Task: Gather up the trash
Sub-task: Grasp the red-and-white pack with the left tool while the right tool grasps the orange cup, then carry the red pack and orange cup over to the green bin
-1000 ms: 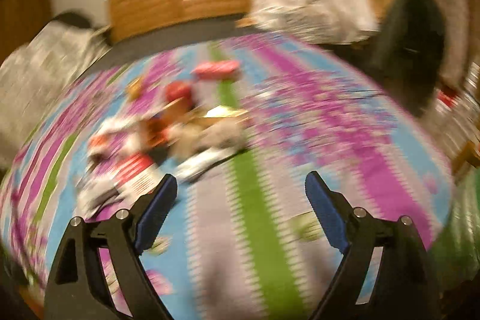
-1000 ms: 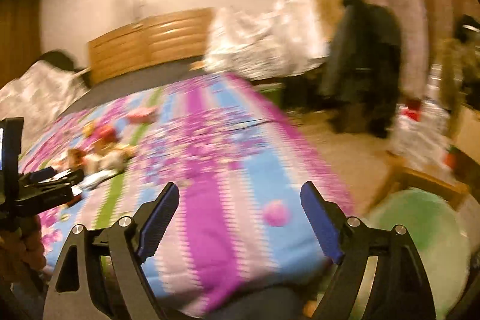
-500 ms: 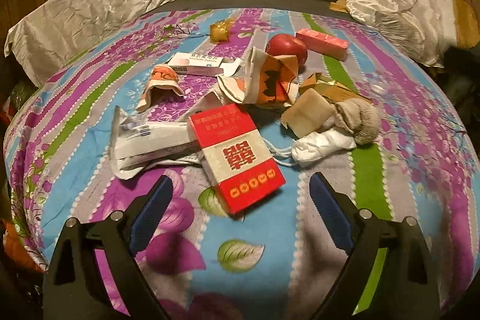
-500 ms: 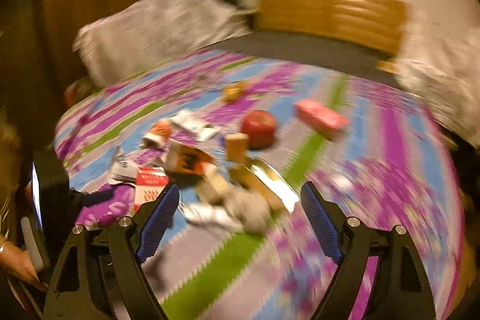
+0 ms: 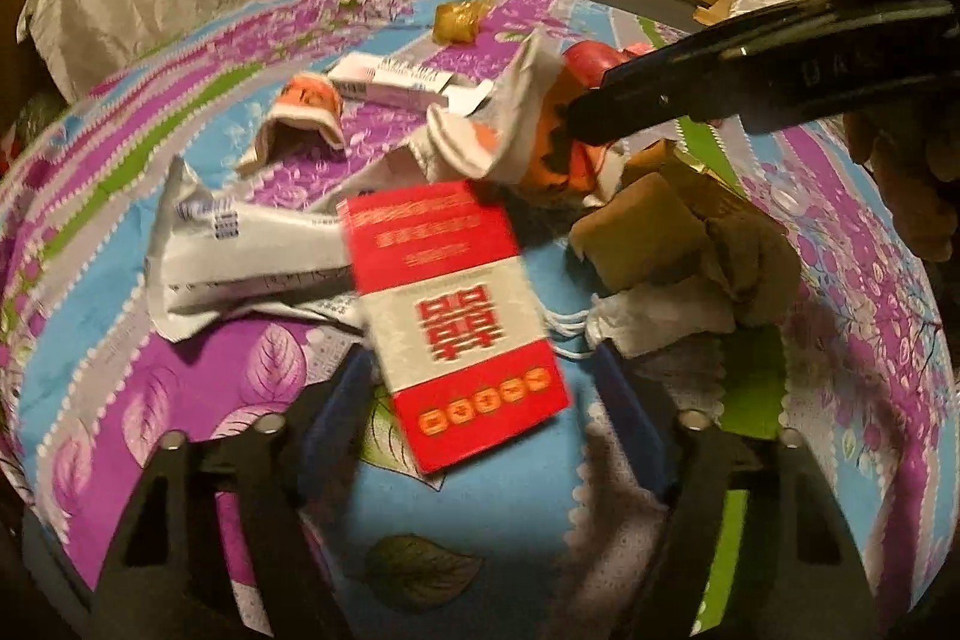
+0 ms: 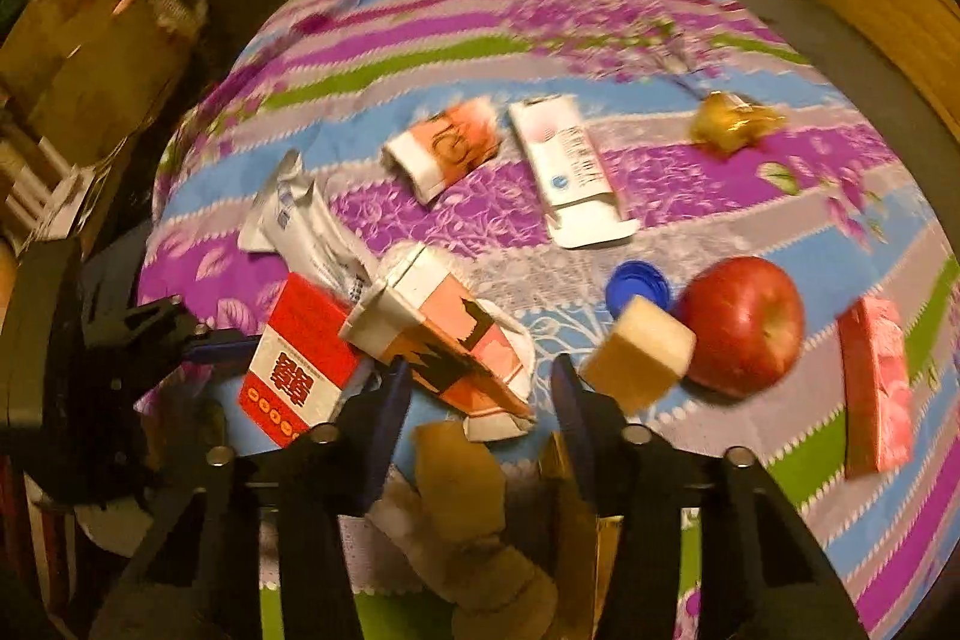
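Left gripper [image 5: 480, 400] tilts steeply down over the bedspread [image 5: 108, 244], jaws closing with the near end of one red-and-white box [image 5: 456, 316] between them — pads not yet pressing. Right gripper [image 6: 480, 400] also points down, jaws closing around the edge of one orange-and-white torn carton [image 6: 444, 334]; contact unclear through blur. Trash count on the bed: one crumpled white wrapper [image 5: 240, 250], one flattened white box [image 6: 570, 166], one small orange carton [image 6: 447, 148], one blue bottle cap [image 6: 636, 283], one gold wrapper [image 6: 732, 124], one pink box [image 6: 876, 388]. One apple [image 6: 741, 325] lies among them.
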Tool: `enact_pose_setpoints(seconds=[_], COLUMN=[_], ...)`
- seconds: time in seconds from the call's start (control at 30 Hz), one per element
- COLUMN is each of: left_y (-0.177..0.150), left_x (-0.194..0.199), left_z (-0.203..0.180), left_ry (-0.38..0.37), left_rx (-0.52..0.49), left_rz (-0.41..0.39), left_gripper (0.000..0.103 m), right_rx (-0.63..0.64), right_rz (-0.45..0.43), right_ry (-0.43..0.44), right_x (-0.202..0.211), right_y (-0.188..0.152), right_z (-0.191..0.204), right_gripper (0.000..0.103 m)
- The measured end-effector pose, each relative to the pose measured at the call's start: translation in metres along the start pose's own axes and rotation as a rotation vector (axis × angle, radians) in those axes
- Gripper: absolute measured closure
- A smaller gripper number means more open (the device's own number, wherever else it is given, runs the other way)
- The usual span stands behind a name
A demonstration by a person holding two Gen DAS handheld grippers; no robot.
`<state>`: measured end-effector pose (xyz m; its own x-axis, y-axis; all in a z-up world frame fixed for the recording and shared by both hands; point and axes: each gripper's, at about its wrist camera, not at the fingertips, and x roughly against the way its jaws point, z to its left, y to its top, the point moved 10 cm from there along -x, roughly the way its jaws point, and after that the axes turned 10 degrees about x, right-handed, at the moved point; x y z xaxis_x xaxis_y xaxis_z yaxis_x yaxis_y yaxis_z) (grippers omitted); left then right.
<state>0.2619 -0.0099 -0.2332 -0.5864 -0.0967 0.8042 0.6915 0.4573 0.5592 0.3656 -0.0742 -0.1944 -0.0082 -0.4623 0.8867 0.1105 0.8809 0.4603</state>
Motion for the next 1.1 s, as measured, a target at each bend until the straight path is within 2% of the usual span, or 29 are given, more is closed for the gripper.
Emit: enact_pose_setpoints(seconds=[0.03,0.17,0.2,0.3,0.4,0.57,0.67,0.87,1.0,1.1], left_y=[-0.001,-0.001,-0.002,-0.002,-0.001,0.003,0.006,0.0,-0.009,-0.014], left_x=[-0.003,-0.007,-0.006,0.001,0.013,0.058,0.079,0.11,0.122,0.129], left_z=[0.002,0.005,0.004,0.01,0.018,0.023,0.018,0.002,-0.008,-0.011], left_ry=[-0.002,-0.034,-0.045,-0.075,-0.085,-0.098,-0.104,-0.137,-0.162,-0.166], left_rx=[0.007,0.013,0.01,0.017,0.005,-0.064,-0.119,-0.194,-0.24,-0.27], left_rz=[0.012,0.022,0.022,0.019,0.013,-0.078,-0.128,-0.179,-0.185,-0.195], left_gripper=[0.04,0.044,0.044,0.045,0.045,0.045,0.045,0.045,0.045,0.045], right_rx=[0.004,0.003,-0.001,-0.057,-0.132,-0.254,-0.35,-0.567,-0.743,-0.818], right_rz=[0.007,0.03,0.03,-0.064,-0.208,-0.375,-0.417,-0.485,-0.51,-0.498], right_ry=[0.011,0.083,0.079,0.061,0.002,-0.133,-0.243,-0.38,-0.422,-0.476], right_x=[-0.005,-0.016,-0.018,0.001,0.043,0.107,0.135,0.171,0.173,0.173], right_y=[-0.001,-0.003,-0.001,0.01,0.016,0.001,-0.025,-0.079,-0.116,-0.138], right_z=[0.003,0.013,0.016,0.022,0.028,0.059,0.091,0.154,0.186,0.211], right_gripper=[0.058,0.093,0.096,0.097,0.097,0.097,0.097,0.097,0.097,0.097])
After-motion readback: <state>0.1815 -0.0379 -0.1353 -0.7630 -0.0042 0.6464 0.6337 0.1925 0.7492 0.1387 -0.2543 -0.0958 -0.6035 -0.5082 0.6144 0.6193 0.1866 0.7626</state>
